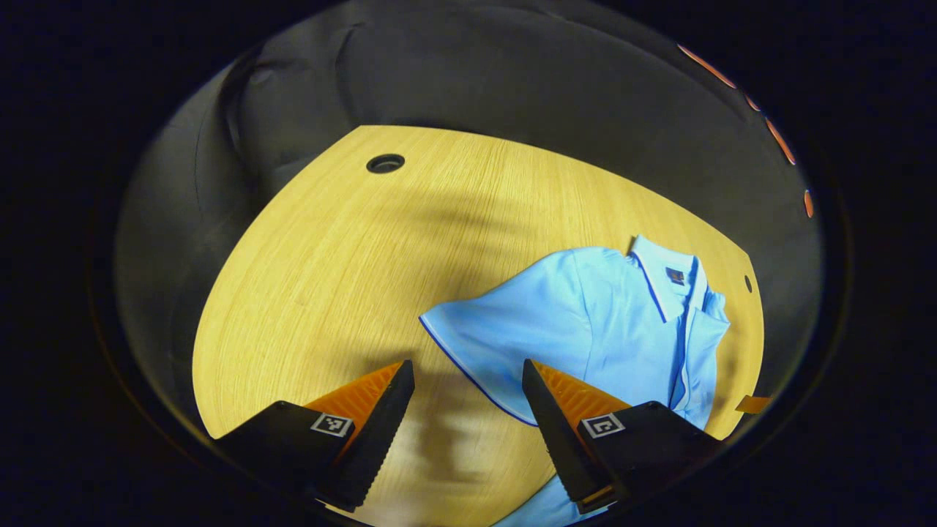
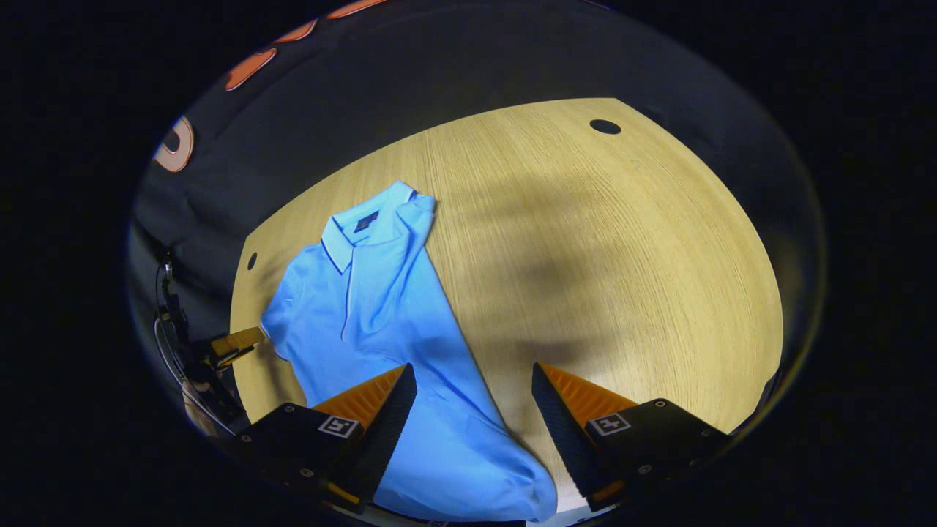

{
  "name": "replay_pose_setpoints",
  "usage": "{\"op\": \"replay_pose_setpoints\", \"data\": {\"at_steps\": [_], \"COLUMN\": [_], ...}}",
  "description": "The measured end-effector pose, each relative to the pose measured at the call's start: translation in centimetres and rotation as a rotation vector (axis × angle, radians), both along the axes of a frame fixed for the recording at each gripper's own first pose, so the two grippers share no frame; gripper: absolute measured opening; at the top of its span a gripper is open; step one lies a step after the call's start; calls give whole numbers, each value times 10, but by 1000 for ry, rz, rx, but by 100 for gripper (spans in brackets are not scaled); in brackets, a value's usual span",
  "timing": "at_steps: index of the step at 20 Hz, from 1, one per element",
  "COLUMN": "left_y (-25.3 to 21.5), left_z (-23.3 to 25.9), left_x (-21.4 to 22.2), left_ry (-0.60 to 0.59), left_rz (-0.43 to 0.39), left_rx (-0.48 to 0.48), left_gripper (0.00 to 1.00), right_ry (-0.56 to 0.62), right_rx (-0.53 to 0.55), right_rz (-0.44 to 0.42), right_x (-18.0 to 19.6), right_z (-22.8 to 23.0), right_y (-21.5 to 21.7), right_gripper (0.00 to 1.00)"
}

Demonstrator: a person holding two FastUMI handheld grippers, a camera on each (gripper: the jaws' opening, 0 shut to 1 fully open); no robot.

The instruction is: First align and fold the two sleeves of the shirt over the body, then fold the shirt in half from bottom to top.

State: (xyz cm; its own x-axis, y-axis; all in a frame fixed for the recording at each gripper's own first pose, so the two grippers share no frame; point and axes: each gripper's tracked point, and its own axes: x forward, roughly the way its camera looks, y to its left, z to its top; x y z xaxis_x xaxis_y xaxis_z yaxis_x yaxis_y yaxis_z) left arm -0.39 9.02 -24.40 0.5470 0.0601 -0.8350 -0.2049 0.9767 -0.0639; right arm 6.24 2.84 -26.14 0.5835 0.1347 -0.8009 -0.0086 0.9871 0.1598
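Observation:
A light blue polo shirt [image 1: 615,329] lies collar-up on the wooden table [image 1: 329,278]. In the left gripper view one short sleeve [image 1: 483,337] with a dark trim spreads out flat toward the left. My left gripper [image 1: 468,380] hovers open just above that sleeve's hem, with nothing between its fingers. In the right gripper view the shirt [image 2: 366,315] has its near side folded over the body, leaving a straight edge from collar [image 2: 366,219] to hem. My right gripper [image 2: 474,384] is open above that folded edge near the bottom of the shirt. The left gripper [image 2: 234,342] shows past the shirt.
The table has a round cable hole [image 1: 385,162] at the far left corner and another [image 2: 605,126] at the far right. A small hole [image 2: 252,260] sits near the collar. Bare wood [image 2: 622,278] stretches right of the shirt. Black cloth walls surround the table.

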Motion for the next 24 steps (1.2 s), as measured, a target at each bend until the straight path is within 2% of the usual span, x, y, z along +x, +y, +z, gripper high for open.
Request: {"op": "replay_pose_setpoints", "data": {"at_steps": [2, 4, 5, 10, 13, 16, 18, 20, 22, 24], "left_y": [1, 2, 1, -1, -2, -11, -18, -21, -22, -24], "left_z": [-10, -17, -20, -23, -25, -25, -22, -25, -24, -22], "left_x": [3, 3, 3, 6, 6, 10, 10, 12, 13, 13], "left_ry": [16, 33, 39, 49, 60, 56, 50, 43, 26, 12], "left_rz": [9, 11, 12, 4, 3, -19, -47, -32, -37, -71], "left_rx": [2, 14, 19, 54, 82, 76, 62, 71, 82, 97], "left_gripper": [96, 99, 98, 99, 96, 63, 36, 14, 7, 4], "right_ry": [8, 13, 15, 16, 13, 13, 10, 10, 11, 11], "right_rx": [0, 4, 9, 16, 26, 30, 21, 22, 24, 23], "right_rz": [-8, -14, -18, -17, -8, -5, -3, -2, -2, -3], "right_x": [-1, -1, -1, 0, -1, -3, -3, -6, -9, -12], "right_z": [-2, -3, -3, -3, -2, -1, -2, -3, -2, -4], "right_y": [-10, -17, -18, -19, -14, -12, -11, -10, -10, -10], "right_gripper": [98, 98, 98, 98, 98, 97, 97, 97, 97, 97]}}
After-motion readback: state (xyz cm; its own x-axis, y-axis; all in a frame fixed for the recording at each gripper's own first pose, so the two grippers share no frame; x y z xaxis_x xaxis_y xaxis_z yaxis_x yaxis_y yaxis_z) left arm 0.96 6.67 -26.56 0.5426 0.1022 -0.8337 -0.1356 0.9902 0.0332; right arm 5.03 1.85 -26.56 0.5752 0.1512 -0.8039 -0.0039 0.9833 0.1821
